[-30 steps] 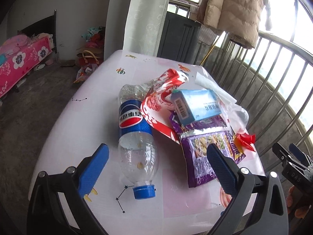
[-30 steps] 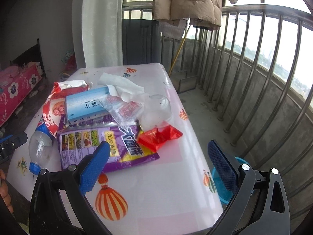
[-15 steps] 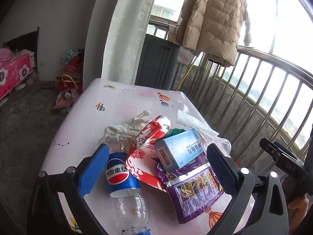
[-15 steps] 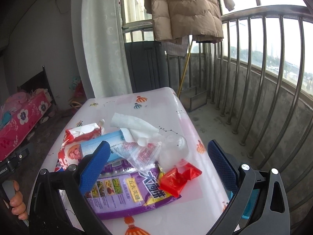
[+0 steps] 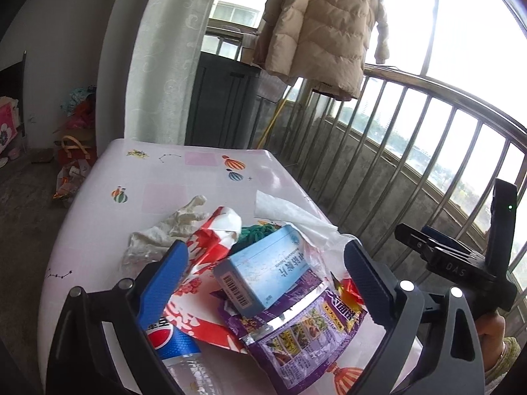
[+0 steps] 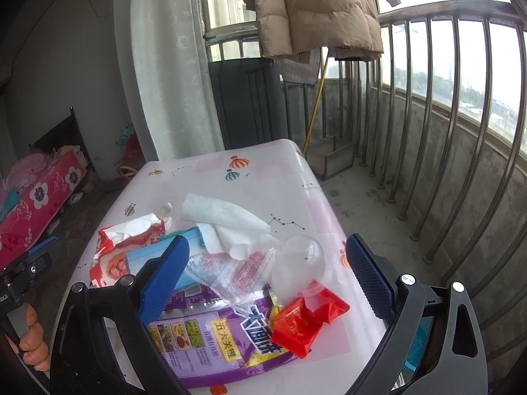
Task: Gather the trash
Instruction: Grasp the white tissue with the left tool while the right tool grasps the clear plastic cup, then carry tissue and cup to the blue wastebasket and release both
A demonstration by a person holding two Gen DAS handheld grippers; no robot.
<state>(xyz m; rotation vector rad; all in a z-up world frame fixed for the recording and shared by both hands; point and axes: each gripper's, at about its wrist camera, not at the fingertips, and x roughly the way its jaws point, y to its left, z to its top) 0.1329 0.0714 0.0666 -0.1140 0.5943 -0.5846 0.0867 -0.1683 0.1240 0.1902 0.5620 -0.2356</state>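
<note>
Both claws hang above the heap with nothing between the pads, the left claw [image 5: 263, 273] and right claw [image 6: 266, 273] wide apart but starting to close. The trash sits centre-frame on the surface [image 6: 263, 171]: blue box [image 5: 266, 273], purple packet [image 6: 210, 332], red wrapper [image 6: 303, 319]. Closing on overlapped pieces could drag neighbours off the edge.

The table's [image 6: 263, 171] far half lies bare — litter pile [image 6: 230, 263] crowds the near half, railing [image 6: 461, 131] alongside.
</note>
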